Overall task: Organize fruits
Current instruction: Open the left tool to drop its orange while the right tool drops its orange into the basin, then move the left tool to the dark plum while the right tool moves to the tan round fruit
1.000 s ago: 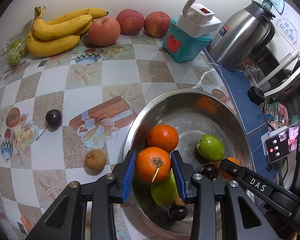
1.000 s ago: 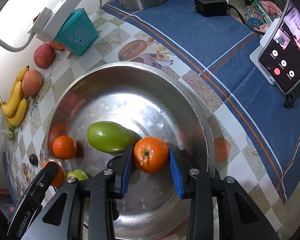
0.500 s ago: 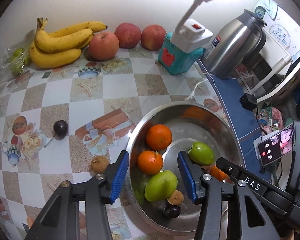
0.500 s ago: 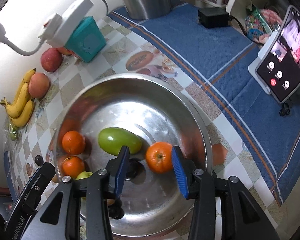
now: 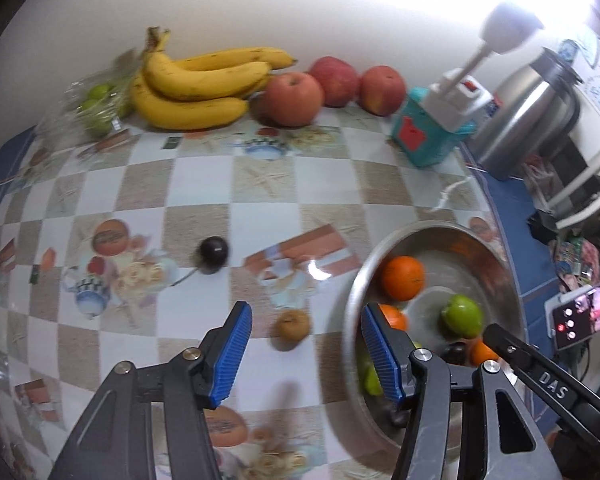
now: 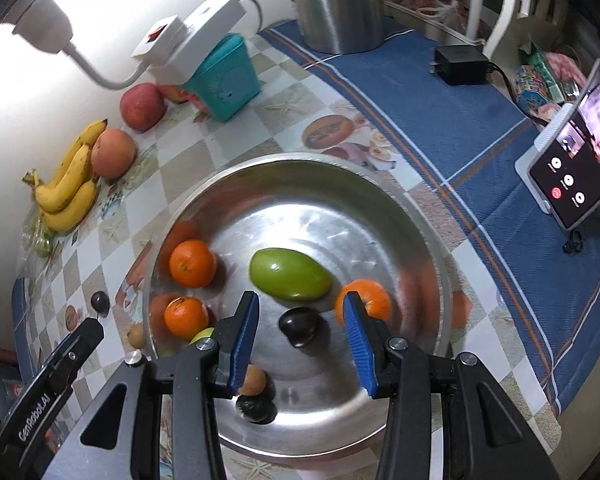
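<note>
A steel bowl point(image 6: 432, 240) holds three oranges point(image 6: 192, 263), a green mango point(image 6: 290, 274), dark plums point(image 6: 298, 327) and a small brown fruit point(image 6: 253, 380). My right gripper point(image 6: 301, 304) hangs open above the bowl, with nothing between its pads; one orange point(image 6: 366, 302) lies just behind its right finger. My left gripper point(image 5: 305, 320) is left of the bowl rim point(image 5: 356, 292), over the table. Its jaws are opening and hold nothing. Below them on the table lies a small brown fruit point(image 5: 293, 326), with a dark plum point(image 5: 214, 251) farther left.
Bananas point(image 5: 204, 84), three apples point(image 5: 294, 98) and a bag of green fruit point(image 5: 96, 108) line the back wall. A teal box with a power strip point(image 5: 428, 136), a steel kettle point(image 5: 528, 120), a black charger point(image 6: 460, 65) and a phone on a stand point(image 6: 572, 172) stand to the right.
Both grippers let go of their oranges, which now lie in the bowl, and rose. The left gripper also swung left, from over the bowl to over the table.
</note>
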Tool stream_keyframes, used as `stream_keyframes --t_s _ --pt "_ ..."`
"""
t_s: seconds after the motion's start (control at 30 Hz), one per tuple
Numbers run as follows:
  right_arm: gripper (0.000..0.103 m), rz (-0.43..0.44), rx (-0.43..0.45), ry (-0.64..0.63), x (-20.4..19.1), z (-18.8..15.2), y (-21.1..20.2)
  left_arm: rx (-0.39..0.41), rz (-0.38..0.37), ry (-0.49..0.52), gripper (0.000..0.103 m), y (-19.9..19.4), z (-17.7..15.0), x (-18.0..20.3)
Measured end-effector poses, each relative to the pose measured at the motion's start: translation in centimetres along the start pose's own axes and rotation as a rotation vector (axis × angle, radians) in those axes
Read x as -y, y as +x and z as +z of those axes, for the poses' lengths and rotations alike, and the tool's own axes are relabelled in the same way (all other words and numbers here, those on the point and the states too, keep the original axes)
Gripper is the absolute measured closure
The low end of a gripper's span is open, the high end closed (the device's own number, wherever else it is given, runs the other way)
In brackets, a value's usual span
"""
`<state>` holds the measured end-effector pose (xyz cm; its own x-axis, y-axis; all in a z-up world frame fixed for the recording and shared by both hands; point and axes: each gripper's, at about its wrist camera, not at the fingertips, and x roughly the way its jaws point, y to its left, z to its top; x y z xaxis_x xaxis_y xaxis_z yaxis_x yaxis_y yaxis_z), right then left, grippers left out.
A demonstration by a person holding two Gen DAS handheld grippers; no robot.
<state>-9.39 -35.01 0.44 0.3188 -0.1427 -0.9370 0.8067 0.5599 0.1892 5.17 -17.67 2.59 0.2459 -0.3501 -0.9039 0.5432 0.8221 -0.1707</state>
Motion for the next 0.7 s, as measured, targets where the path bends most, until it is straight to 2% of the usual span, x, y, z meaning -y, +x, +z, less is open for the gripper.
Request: stream_keyframes --t_s 0.2,0.3,0.37,0.43,0.5,0.57,0.63,0.7 --pt "0.058 0.003 -0.001 -0.041 -1.5 -0.4 0.0 -0.002 0.067 -0.047 0.039 -0.1 0.0 -2.5" --pt "0.058 0.003 -0.003 -0.062 -2.2 -0.6 0.0 -0.006 0.084 -0.070 0.035 -0.1 -0.1 -3.5" --pt "0.057 -0.001 -0.004 -0.072 -2.5 -0.7 0.0 -0.011 0.097 -0.084 0.028 0.0 -0.2 -4.0" --pt "0.049 -0.004 -0.004 -0.084 -2.9 -0.8 0.0 -0.014 0.109 -0.093 0.022 0.1 -0.2 -4.4" --pt "0.047 -0.008 0.000 -0.096 -3.2 -0.9 -0.1 -0.016 0.128 -0.100 0.015 0.1 -0.3 -4.6" --pt "0.045 -0.013 0.004 -0.106 -3.5 -1.0 0.0 -0.012 0.146 -0.102 0.002 0.2 -0.3 -4.9" --pt "0.032 -0.021 0.006 -0.115 -3.7 -1.1 0.0 -0.004 0.164 -0.101 0.000 0.2 -0.3 -5.0" --pt "0.027 -0.026 0.009 -0.125 -4.0 -1.2 0.1 0.003 0.177 -0.101 0.000 0.2 -0.3 -5.2"
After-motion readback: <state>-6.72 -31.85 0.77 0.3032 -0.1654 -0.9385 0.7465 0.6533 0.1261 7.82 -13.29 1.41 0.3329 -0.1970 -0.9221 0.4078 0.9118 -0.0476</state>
